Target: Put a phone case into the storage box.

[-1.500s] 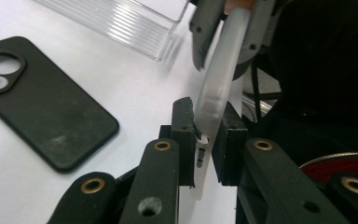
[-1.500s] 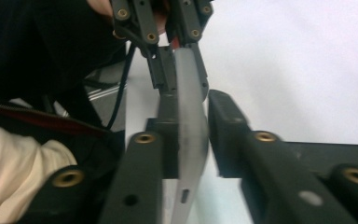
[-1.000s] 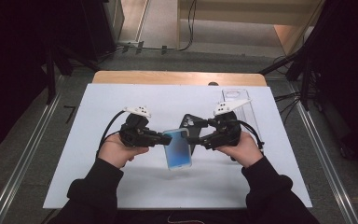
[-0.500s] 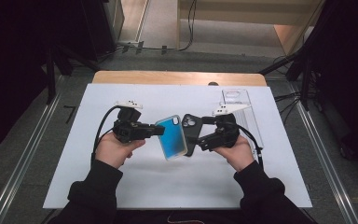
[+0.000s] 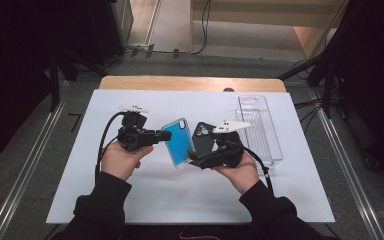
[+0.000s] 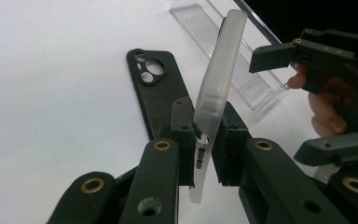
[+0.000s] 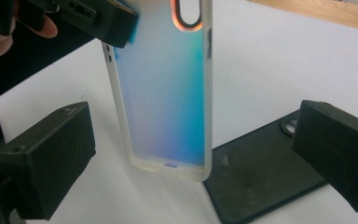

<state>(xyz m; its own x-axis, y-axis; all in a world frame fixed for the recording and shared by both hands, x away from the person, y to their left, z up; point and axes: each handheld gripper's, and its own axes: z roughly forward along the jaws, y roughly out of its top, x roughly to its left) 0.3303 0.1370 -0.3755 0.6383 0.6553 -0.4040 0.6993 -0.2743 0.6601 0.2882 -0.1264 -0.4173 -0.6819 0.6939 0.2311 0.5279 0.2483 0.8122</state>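
Now, the step in hand: the blue phone case (image 5: 179, 141) is held up off the desk (image 5: 145, 200) by one gripper, with the other ready to take part.
Left gripper (image 5: 164, 136): jaws clamped on one long edge of the blue phone case, near its lower end in the left gripper view; the case stands on edge between the pads (image 6: 182, 126).
Right gripper (image 5: 196, 159): jaws have just been opening and stand wide; the blue phone case sits ahead of them, the pads (image 7: 51, 149) well clear of it.
Black phone case (image 5: 203, 137): flat on the desk just behind the blue one, camera hole upward.
Clear tray (image 5: 260, 127): at the right of the desk, apart from both cases.
Advice: keep the left grip steady; bring the right jaws squarely over the free long edge before closing.
Risk: a thin, springy shell may twist or slip if pinched near a corner.
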